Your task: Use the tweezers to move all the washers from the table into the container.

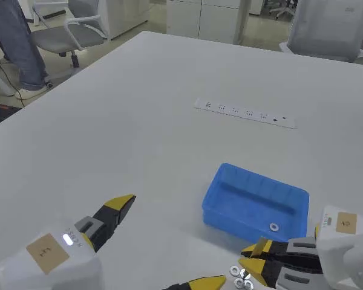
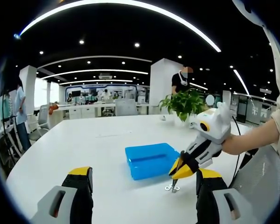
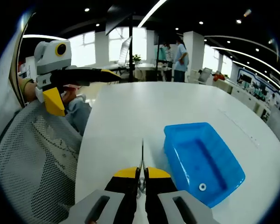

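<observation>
Head view: bin on desk, one washer inside
Loose washers: on desk just beside bin, at right claw
Right claw: clenched on tweezers
Left claw: released, jaws wide apart

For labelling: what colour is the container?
The container is blue; clearest in the right gripper view.
</observation>
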